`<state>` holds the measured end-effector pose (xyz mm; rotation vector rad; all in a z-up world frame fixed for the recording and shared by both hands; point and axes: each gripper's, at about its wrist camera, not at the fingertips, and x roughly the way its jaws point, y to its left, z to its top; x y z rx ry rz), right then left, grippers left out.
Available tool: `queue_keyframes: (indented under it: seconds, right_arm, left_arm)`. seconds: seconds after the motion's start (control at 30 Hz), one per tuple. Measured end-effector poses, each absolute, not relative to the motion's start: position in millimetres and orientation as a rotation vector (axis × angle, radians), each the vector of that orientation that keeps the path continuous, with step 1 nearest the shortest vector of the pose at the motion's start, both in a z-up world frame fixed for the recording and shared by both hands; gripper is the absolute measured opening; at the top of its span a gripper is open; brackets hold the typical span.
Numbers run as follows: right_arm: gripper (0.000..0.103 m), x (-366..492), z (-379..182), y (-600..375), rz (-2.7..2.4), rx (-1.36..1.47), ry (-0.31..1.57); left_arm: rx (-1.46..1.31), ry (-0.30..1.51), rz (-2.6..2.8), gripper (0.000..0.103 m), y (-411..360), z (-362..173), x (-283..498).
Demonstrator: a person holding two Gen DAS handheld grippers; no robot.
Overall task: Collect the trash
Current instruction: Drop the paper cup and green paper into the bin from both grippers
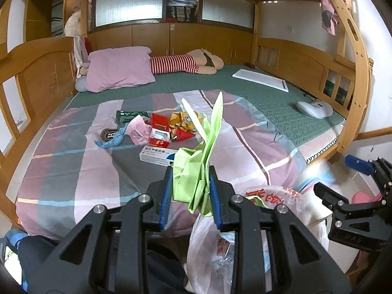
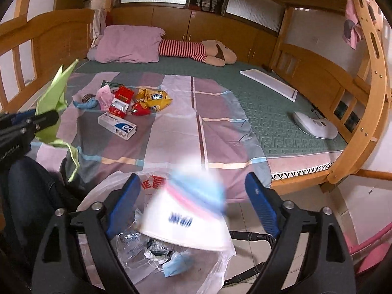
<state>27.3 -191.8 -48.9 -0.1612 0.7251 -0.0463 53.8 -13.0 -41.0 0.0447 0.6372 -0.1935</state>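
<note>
1. While the left gripper [image 1: 189, 196] is clamped on a crumpled green wrapper [image 1: 196, 171], that wrapper stands up between its blue pads, above the near edge of the bed [image 1: 269, 93].
2. Just below and to the right of that gripper hangs a clear plastic bag [image 1: 215, 245] with red print, already holding scraps.
3. The right gripper [image 2: 193, 208] has its jaws spread wide, touching nothing; a blurred white packet [image 2: 191, 220] with blue and pink markings sits between them, over the bag's mouth [image 2: 152, 252].
4. Inside the bag, below the right gripper, lie a blue face mask [image 2: 175, 267] and clear wrappers.
5. Ahead of both grippers, on the striped sheet [image 2: 171, 134], rests the remaining pile: a white medicine box [image 2: 117, 126], a red carton [image 2: 121, 101], a yellow snack bag [image 2: 153, 98], a pink mask [image 2: 104, 96] and a blue glove [image 2: 85, 104].
6. Farther off lie a pink pillow [image 2: 129, 44] and a striped plush toy [image 2: 196, 51].
</note>
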Motion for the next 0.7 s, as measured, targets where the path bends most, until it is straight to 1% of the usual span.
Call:
queue_keyframes:
  seconds: [0.23, 0.53, 0.6, 0.63, 0.67, 0.7]
  right_arm:
    - [0.090, 25, -44, -196, -0.072, -0.163, 0.703]
    - [0.090, 26, -42, -204, -0.130, -0.162, 0.697]
    - [0.090, 27, -43, -207, -0.141, -0.159, 0.697]
    - [0.090, 27, -43, -208, -0.146, -0.155, 0.697]
    - [0.090, 27, -43, -209, -0.149, -0.153, 0.696]
    - [0.090, 27, -43, -211, -0.155, -0.151, 0.696]
  left_arm:
    - [0.053, 0.665, -0.228, 0.028, -21, -48, 56]
    - [0.033, 0.828, -0.460, 0.030, -48, -81, 60]
    - [0.047, 0.850, -0.491, 0.033, -53, -87, 59]
    - [0.058, 0.855, -0.501, 0.040, -56, -89, 58]
    - [0.066, 0.858, -0.512, 0.054, -59, -91, 57]
    - [0.070, 0.858, -0.517, 0.062, -60, -91, 56]
